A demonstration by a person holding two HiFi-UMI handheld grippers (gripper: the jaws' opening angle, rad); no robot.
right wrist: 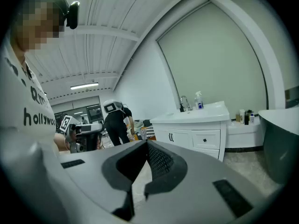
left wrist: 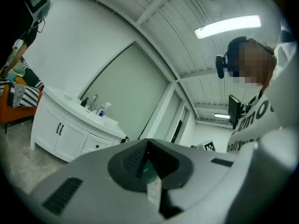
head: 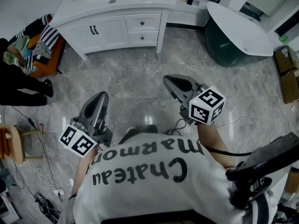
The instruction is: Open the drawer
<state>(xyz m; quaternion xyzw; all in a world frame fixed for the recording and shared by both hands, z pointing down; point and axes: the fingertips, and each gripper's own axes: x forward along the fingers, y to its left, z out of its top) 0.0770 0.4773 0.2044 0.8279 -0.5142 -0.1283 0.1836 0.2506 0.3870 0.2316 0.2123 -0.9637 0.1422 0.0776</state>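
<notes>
Nearest the body, the left tongs [head: 101, 97] and the right tongs [head: 171, 81] are held side by side at about waist height, both pointed roughly level toward the far wall. In each gripper view the jaws are seen pressed together with nothing between them.

Beyond the tips, a wide stretch of grey marble floor [head: 140, 78] is seen. Across it stands the white vanity cabinet [head: 112, 17], with its double doors [head: 93, 31] on the left. On the right of the cabinet an upper drawer [head: 143, 22] sits above a lower drawer [head: 142, 38]. Both drawers are shut flush, and each carries a small dark knob [head: 143, 22] at its centre.

The drawers thus lie well apart from both tongs, ahead and slightly left of the right one. The step in hand is judged to be the approach, with nothing of the opening yet done.

For it to be done well, the floor should be crossed first and one pair of tongs chosen, probably the right. Its jaws should be spread before the knob is reached, then brought level with it and closed squarely around it. The pull should be made straight outward, so that the small knob is not slipped off.
</notes>
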